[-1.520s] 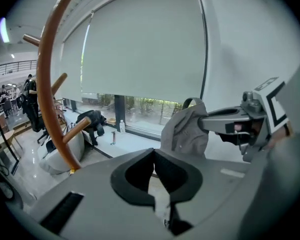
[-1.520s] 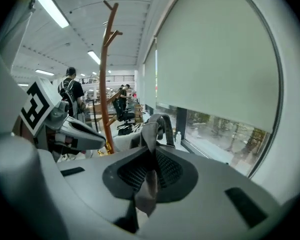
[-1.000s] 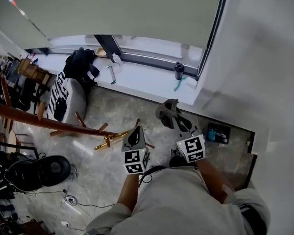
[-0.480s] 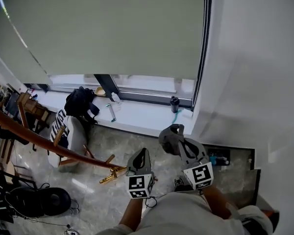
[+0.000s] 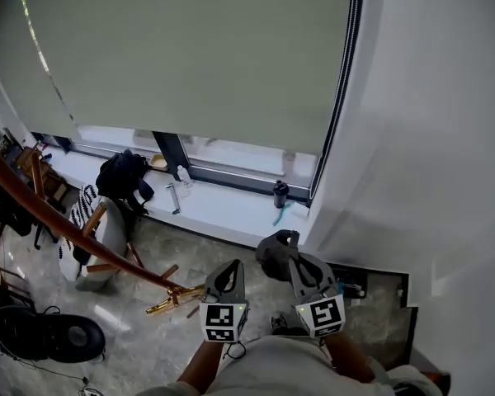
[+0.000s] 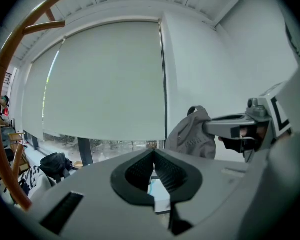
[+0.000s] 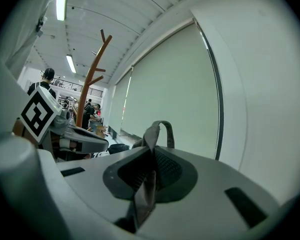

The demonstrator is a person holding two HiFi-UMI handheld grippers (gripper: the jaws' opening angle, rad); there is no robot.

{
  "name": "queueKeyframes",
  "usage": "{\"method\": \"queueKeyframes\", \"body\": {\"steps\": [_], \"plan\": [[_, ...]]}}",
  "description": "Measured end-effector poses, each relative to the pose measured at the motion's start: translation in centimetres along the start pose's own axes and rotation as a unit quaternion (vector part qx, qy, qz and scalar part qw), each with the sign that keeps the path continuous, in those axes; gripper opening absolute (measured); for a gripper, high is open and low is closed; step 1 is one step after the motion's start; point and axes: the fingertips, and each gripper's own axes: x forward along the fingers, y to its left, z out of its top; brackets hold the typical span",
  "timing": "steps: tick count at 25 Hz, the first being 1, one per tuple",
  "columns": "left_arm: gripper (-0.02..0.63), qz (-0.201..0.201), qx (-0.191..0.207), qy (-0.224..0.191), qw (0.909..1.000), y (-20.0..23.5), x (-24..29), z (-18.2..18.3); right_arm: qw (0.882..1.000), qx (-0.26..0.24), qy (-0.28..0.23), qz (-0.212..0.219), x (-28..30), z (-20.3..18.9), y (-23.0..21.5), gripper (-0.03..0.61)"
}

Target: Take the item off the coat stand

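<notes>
In the head view, my right claw [image 5: 295, 262] is holding the grey bag [image 5: 272, 252] at its tip. The coat stand [image 5: 62, 221] is standing well apart, left of my left claw [image 5: 231, 269].

In the left gripper view, my left claw is showing its jaws together, with nothing between them.

In the right gripper view, the jaws are pinching the bag's strap. I am judging the bag is already off the stand, so next I am needing only a place to put it down.

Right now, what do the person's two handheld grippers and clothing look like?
Both the left gripper and the right gripper have grey moulded bodies tapering towards the jaws. Each carries a white cube with black square markers near the hand. The jaw pads are black and ribbed, set in a dark teardrop-shaped recess. The person wears a light grey top.
</notes>
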Motion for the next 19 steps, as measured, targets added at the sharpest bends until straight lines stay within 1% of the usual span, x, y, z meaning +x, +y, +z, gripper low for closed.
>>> {"method": "queueKeyframes", "body": {"steps": [6, 9, 14, 19], "plan": [[0.011, -0.004, -0.007, 0.009, 0.9999, -0.4, -0.4, -0.5, 1.000, -0.004, 0.004, 0.000, -0.7, -0.2, 0.2, 0.021], [0.011, -0.006, -0.009, 0.007, 0.9999, -0.8, -0.5, -0.6, 1.000, -0.009, 0.008, -0.001, -1.2, -0.3, 0.1, 0.021], [0.011, -0.012, -0.011, 0.003, 0.9999, -1.9, -0.8, -1.0, 1.000, -0.013, 0.011, -0.013, -2.5, -0.6, -0.2, 0.021], [0.011, -0.014, -0.014, 0.011, 0.9997, -2.0, -1.1, -1.0, 1.000, -0.006, 0.022, -0.019, -2.9, -0.6, -0.3, 0.021]]}}
